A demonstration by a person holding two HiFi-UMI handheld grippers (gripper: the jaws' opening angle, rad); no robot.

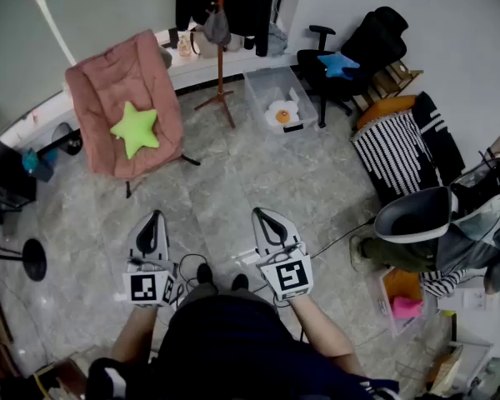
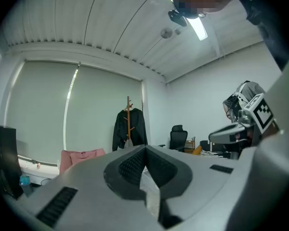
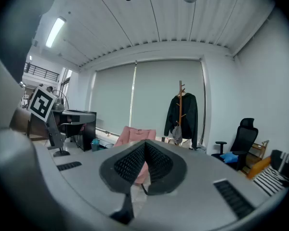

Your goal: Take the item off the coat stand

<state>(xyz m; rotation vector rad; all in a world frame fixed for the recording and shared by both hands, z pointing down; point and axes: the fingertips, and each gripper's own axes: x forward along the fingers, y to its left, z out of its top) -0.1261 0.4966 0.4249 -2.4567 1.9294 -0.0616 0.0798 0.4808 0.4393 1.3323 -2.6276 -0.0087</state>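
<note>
The left tool point(image 1: 154, 217) and the right tool point(image 1: 263, 213) are held low and side by side in front of the person; each has its jaws pressed fully together with nothing between them, as both gripper views show plainly. The coat stand point(image 1: 222, 52) rises well ahead of both tools, far across the marble floor point(image 1: 233, 173) and beyond their tips. A black coat point(image 1: 233, 2) hangs from its top, and a small grey item point(image 1: 217, 28), perhaps a cap or pouch, hangs on a lower peg, apart from either tool. In the left gripper view the stand sits just left of the closed tips; in the right gripper view it sits to their right. A pink chair point(image 1: 121, 82) with a green star cushion point(image 1: 136, 128) stands ahead-left of the left tool; a black office chair point(image 1: 350, 57) stands ahead-right of the right tool.
</note>
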